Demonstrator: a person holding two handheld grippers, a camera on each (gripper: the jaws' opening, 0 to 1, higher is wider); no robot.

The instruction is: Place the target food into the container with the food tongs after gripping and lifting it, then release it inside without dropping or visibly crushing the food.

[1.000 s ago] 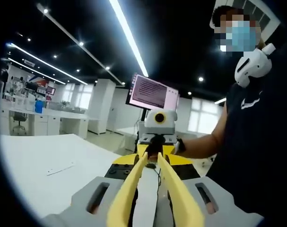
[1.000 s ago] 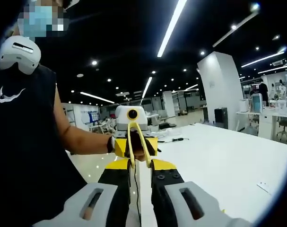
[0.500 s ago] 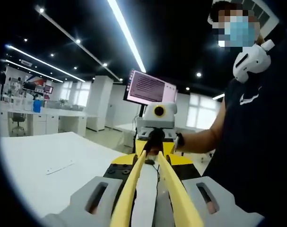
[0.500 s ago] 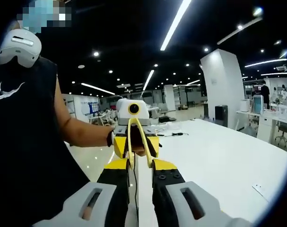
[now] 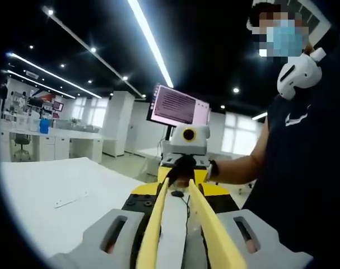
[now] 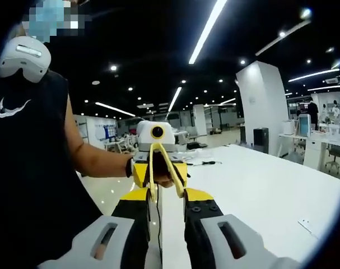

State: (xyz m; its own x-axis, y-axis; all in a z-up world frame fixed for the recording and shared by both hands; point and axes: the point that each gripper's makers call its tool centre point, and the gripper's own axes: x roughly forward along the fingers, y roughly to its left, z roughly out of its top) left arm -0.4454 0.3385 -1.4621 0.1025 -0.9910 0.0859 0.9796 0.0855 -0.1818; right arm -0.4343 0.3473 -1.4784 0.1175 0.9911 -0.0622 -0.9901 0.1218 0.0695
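Two grippers, left gripper (image 5: pixel 178 188) facing right gripper (image 6: pixel 157 147), one white table (image 6: pixel 259 190)

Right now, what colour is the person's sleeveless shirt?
Black shirt with a small white logo; the right gripper view shows it best.

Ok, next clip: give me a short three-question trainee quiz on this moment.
1. True or false: the food tongs hold a piece of food.
2. In the left gripper view, what stands behind the right gripper? A) a lit monitor B) a fridge C) a ladder
3. Fill in: the right gripper's fingers stand ___, with nothing between them.
Key: 1 false; 2 A; 3 open.
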